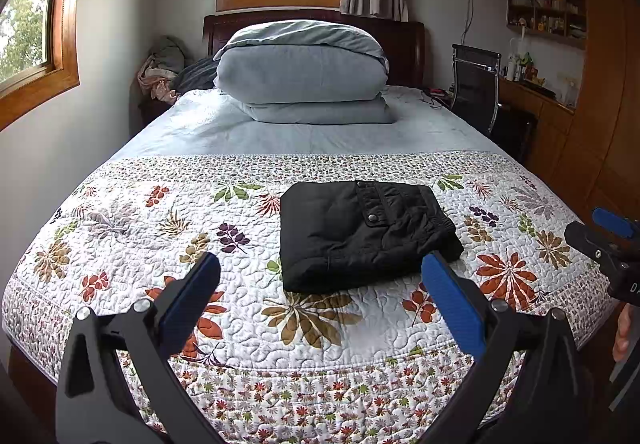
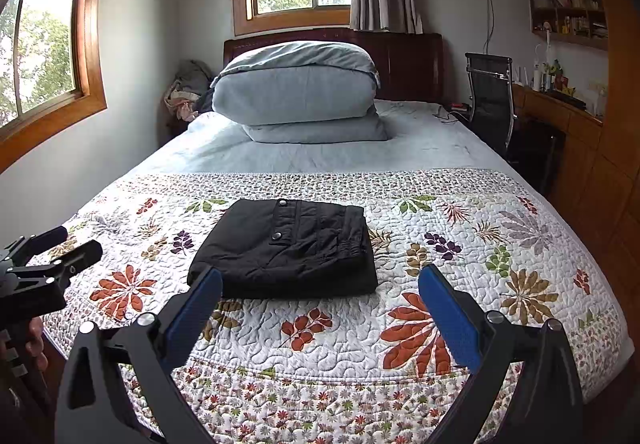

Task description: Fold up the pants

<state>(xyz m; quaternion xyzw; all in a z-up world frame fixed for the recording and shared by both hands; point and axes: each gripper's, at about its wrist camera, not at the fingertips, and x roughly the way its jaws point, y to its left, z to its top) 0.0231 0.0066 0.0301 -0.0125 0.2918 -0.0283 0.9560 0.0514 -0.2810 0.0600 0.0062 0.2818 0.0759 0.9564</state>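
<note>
Black pants lie folded into a compact rectangle on the floral quilt near the foot of the bed, waistband snaps facing up. My left gripper hovers open in front of the pants, nothing between its blue pads. My right gripper is also open and empty, held back from the near edge of the pants. Each gripper shows at the edge of the other's view: the right gripper to the right and the left gripper to the left, both apart from the pants.
A folded light-blue duvet with a pillow sits at the head of the bed. Clothes pile in the far left corner. A black chair and wooden desk with shelves stand on the right. A hand holds the handle.
</note>
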